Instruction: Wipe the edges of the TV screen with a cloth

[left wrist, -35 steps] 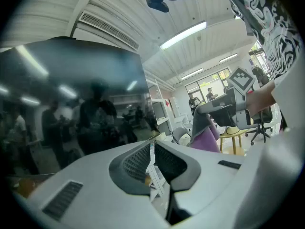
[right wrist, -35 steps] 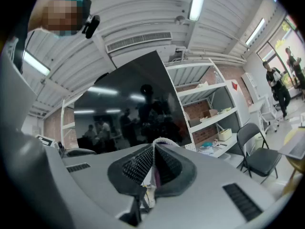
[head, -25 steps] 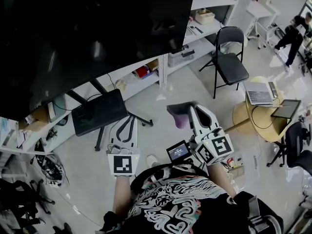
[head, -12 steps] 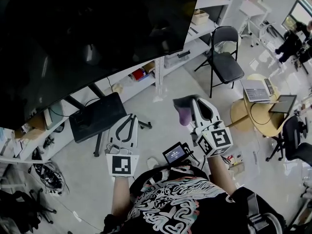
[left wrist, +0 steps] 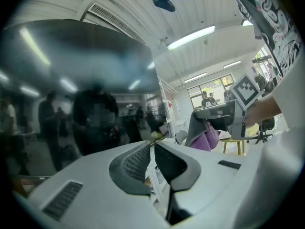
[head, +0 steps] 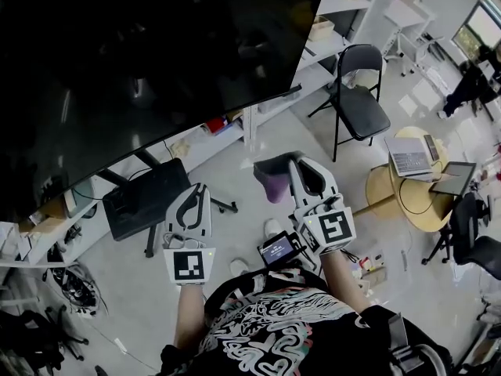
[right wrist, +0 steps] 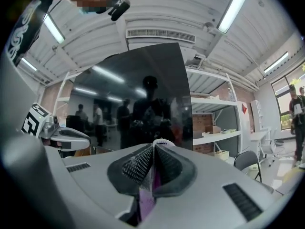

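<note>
Jaws of the right gripper (head: 290,167) are closed on a purple-and-grey cloth (head: 270,182), a fold of which shows between the pads in the right gripper view. The jaws of the left gripper (head: 194,193) are drawn together with nothing between them.

Over the preceding second both grippers have drifted leftward in the head view. The cloth now hangs below the lower right corner of the TV screen (head: 141,61) rather than out to its right; part of this shift may be head movement. Cloth and screen remain apart and no edge is touched, so wiping appears not to have begun and the approach is probably in its last stage.

Surroundings:
- White shelving (head: 325,45) runs close behind the screen's lower edge.
- A black stand base (head: 145,198) sits on the floor beneath.
- A folding chair (head: 356,92) and a round surface (head: 391,194) carrying laptops stand well off to the right.
- A small display unit (head: 278,249) sits between the grippers, near the person's torso.

Nothing lies between cloth and bezel. The shelf edge near the corner is the likeliest obstruction.
</note>
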